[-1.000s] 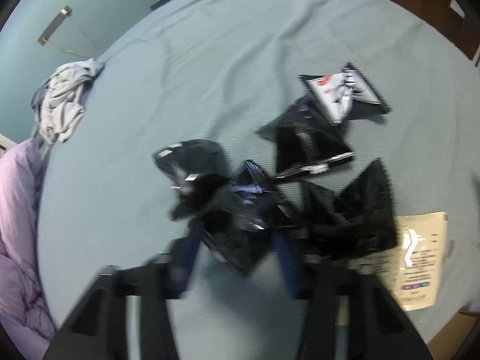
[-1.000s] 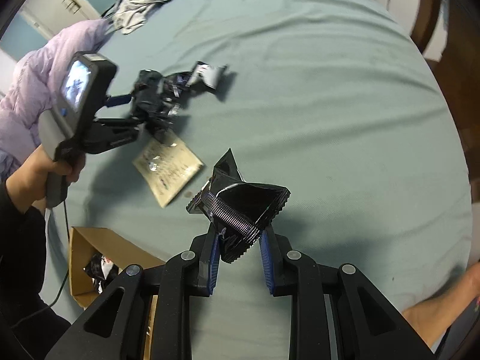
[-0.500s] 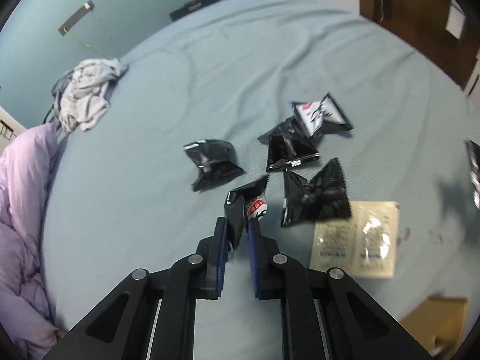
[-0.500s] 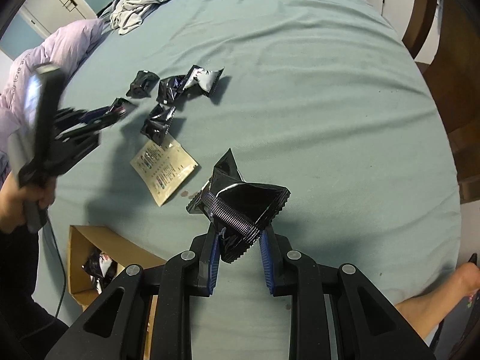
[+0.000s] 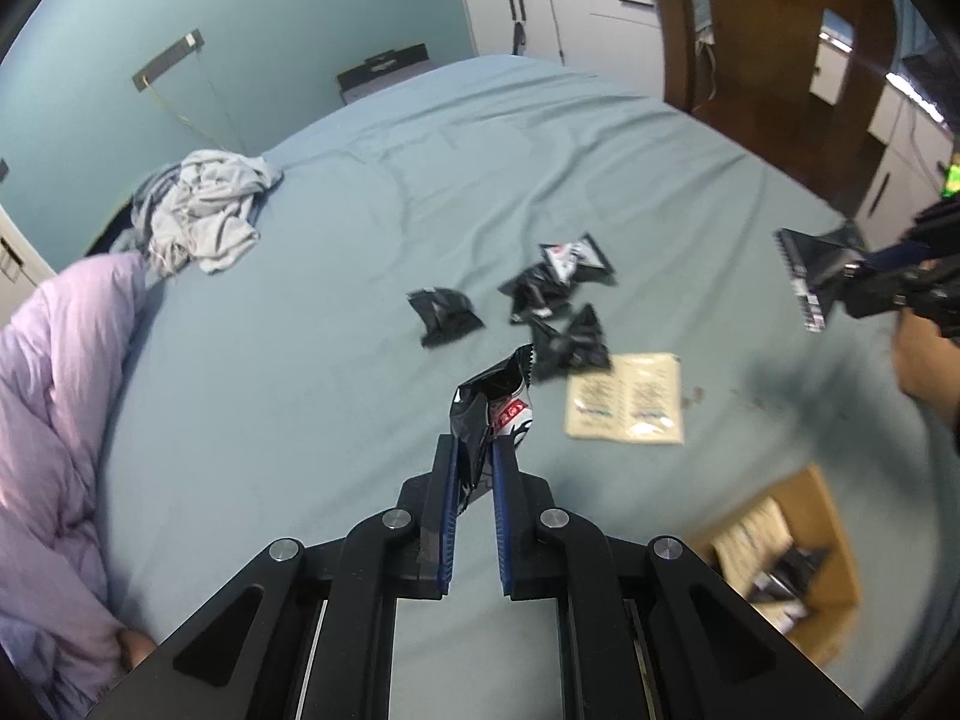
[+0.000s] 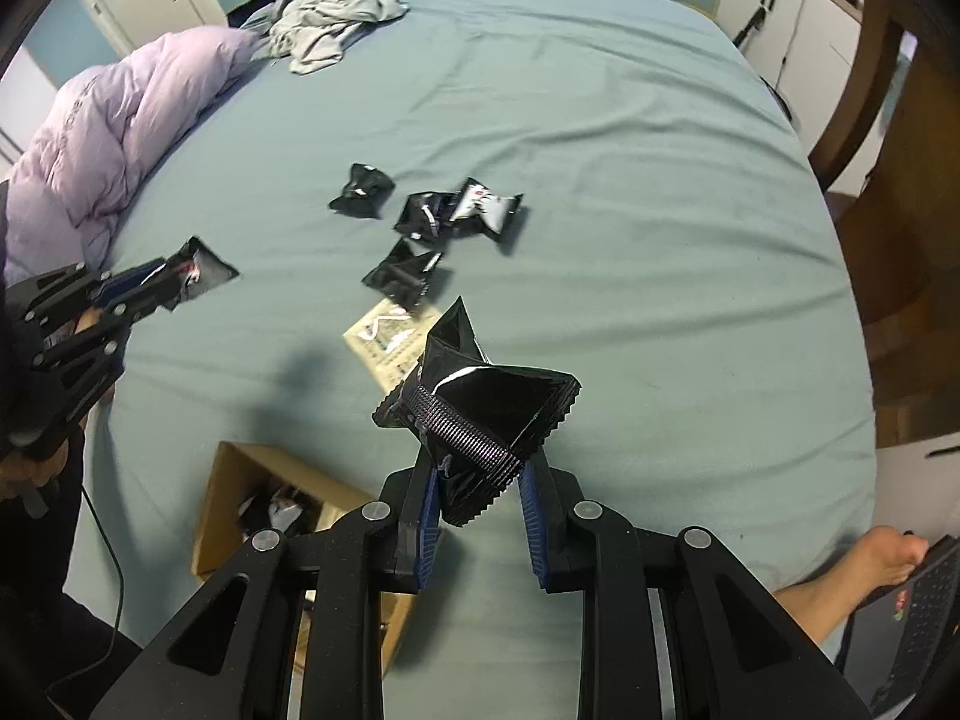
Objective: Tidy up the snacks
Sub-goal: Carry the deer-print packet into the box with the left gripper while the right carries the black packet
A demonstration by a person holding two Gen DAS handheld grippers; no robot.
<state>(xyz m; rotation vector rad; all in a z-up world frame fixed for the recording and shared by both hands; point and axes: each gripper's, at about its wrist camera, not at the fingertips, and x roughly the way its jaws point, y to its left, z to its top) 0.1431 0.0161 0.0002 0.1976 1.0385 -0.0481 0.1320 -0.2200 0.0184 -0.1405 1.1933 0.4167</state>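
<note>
My left gripper (image 5: pixel 477 450) is shut on a black snack packet with a red and white label (image 5: pixel 495 408), held above the blue-green bed. It also shows in the right wrist view (image 6: pixel 150 285) with its packet (image 6: pixel 201 270). My right gripper (image 6: pixel 477 474) is shut on a black snack packet (image 6: pixel 480 405), held in the air; it shows at the far right of the left wrist view (image 5: pixel 888 276). Several black packets (image 5: pixel 546 300) and a beige sachet (image 5: pixel 627 399) lie on the bed. A cardboard box (image 6: pixel 240 480) with packets inside sits on the bed near me.
A lilac duvet (image 6: pixel 114 120) and crumpled grey clothing (image 6: pixel 333 12) lie at the bed's far left. Brown wooden furniture (image 5: pixel 768 36) and white cabinets (image 5: pixel 558 6) stand beyond the bed. A bare foot (image 6: pixel 870 558) and a laptop (image 6: pixel 924 618) are at lower right.
My left gripper has closed on a black packet in the pile and lifted it up and back. My right gripper has risen a little, still holding its packet.
</note>
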